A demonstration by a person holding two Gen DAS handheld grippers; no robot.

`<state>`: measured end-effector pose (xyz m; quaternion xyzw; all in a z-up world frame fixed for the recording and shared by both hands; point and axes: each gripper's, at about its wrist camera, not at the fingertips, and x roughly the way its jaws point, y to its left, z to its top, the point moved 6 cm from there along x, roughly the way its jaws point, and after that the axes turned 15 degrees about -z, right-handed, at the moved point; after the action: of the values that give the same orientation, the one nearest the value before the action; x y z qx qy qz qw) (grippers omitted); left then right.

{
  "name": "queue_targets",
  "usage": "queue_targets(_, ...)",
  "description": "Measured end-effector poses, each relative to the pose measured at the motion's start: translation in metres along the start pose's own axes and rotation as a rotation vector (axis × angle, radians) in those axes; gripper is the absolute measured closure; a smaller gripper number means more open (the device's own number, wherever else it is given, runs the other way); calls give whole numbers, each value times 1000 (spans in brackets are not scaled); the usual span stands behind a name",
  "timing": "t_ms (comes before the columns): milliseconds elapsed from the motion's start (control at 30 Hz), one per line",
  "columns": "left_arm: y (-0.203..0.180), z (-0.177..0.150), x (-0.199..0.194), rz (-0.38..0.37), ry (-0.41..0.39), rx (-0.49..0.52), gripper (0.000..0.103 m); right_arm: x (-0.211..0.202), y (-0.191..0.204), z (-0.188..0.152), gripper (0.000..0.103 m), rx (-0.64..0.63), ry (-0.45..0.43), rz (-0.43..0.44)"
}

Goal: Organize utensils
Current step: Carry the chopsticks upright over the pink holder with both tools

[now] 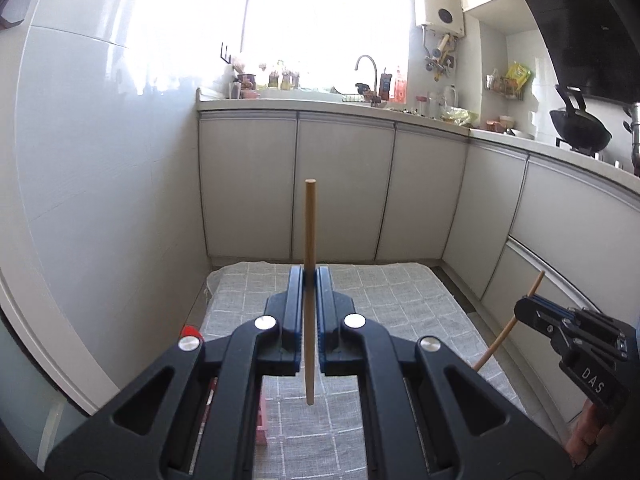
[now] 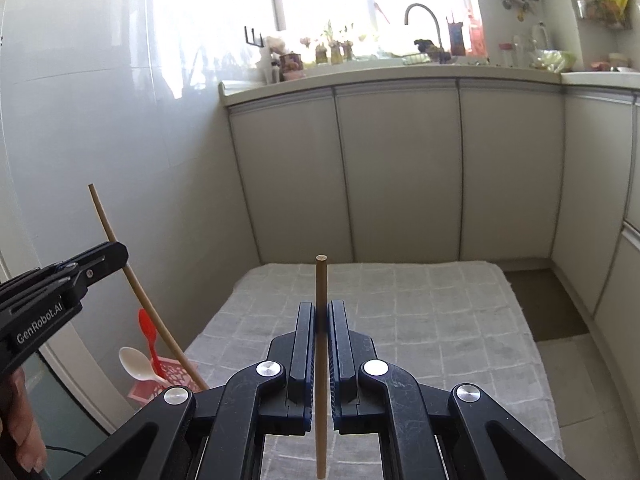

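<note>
Chopsticks, one (image 1: 310, 240) clamped upright in left gripper (image 1: 310, 280) marked "GenRobot.AI", another (image 2: 321, 280) pinched in right gripper (image 2: 321, 312) marked "DAS"

We hold one chopstick (image 1: 309, 240) upright in the left tongs (image 1: 309, 276) and another chopstick (image 2: 321, 292) in the right tongs (image 2: 321, 312), above the cloth-covered worktop (image 2: 420, 320). A basket (image 2: 160, 384) holding two spoons (image 2: 134, 364) stands at its left edge.

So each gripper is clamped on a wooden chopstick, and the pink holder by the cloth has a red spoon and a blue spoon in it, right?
Not quite. The second spoon is white, not blue, as the right wrist view shows. The rest holds: left gripper and right gripper each clamp a chopstick, and the red spoon stands in the pink holder.
</note>
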<state>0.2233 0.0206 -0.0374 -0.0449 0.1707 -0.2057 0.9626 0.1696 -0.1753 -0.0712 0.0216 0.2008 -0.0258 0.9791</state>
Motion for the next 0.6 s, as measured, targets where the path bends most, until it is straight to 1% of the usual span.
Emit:
queue_targets(133, 24, 10, -9, 39, -47, -52, 96, -4, 5, 5, 99, 7, -1, 22)
queue_targets(267, 44, 9, -9, 70, -46, -92, 96, -6, 14, 10, 99, 6, -5, 41)
queue_targets(400, 54, -4, 4, 104, 12, -105, 97, -6, 26, 16, 99, 3, -5, 67)
queue_targets(600, 68, -40, 36, 123, 140, -149, 97, -4, 46, 24, 99, -5, 13, 112)
